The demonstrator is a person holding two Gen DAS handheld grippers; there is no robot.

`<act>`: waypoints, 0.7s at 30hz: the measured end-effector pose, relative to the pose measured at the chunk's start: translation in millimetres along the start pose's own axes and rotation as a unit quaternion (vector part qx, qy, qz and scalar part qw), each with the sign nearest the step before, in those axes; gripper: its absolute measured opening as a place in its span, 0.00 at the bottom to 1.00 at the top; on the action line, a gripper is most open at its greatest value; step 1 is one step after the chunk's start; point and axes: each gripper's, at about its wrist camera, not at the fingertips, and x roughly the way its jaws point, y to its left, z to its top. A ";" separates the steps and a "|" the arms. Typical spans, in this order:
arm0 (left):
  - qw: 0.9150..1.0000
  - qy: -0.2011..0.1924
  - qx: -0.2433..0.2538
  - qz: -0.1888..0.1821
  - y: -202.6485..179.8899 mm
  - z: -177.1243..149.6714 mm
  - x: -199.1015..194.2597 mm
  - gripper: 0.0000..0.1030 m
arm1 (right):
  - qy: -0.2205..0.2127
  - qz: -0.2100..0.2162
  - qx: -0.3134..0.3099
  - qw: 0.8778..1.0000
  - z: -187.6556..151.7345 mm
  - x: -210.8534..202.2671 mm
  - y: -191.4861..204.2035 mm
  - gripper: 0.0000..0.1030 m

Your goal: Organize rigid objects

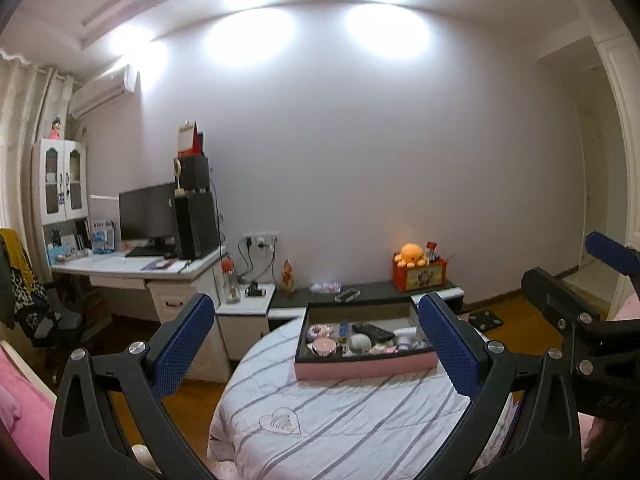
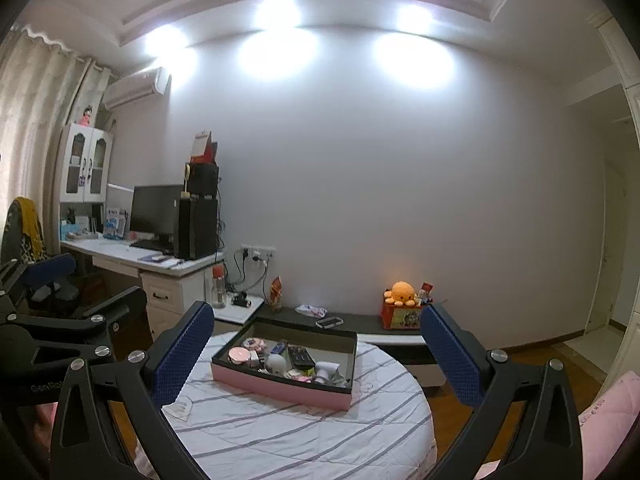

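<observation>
The pink tray (image 1: 362, 369) sits on the striped round table (image 1: 340, 420), already holding the remote (image 1: 372, 332), a round pink case (image 1: 324, 346) and other small items together. I've got my left gripper (image 1: 316, 344) and right gripper (image 2: 316, 354) both spread wide and empty, held back so the tray reads clearly between the fingers

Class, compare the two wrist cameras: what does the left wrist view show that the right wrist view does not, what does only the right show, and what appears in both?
Only the left wrist view shows the black floor scale and the right hand-held gripper, open, at its right edge.

Only the right wrist view shows the pink pillow and the left hand-held gripper, open, at its left edge.

Both show the pink tray of small items on the striped round bed, the orange octopus plush and the desk monitor.
</observation>
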 end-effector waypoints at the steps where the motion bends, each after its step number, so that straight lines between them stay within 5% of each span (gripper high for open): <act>1: 1.000 -0.006 0.000 0.001 0.0 0.4 -5.2 1.00 | -0.004 0.001 0.001 1.000 0.7 -4.7 0.1 1.00; 9: 0.996 -0.085 -0.005 0.008 4.6 -0.3 -40.7 1.00 | -0.048 -0.005 -0.003 0.999 6.0 -38.8 7.5 1.00; 21: 0.996 -0.086 -0.028 0.011 17.2 -4.3 -39.8 1.00 | -0.081 -0.011 -0.028 0.996 7.8 -51.4 26.6 1.00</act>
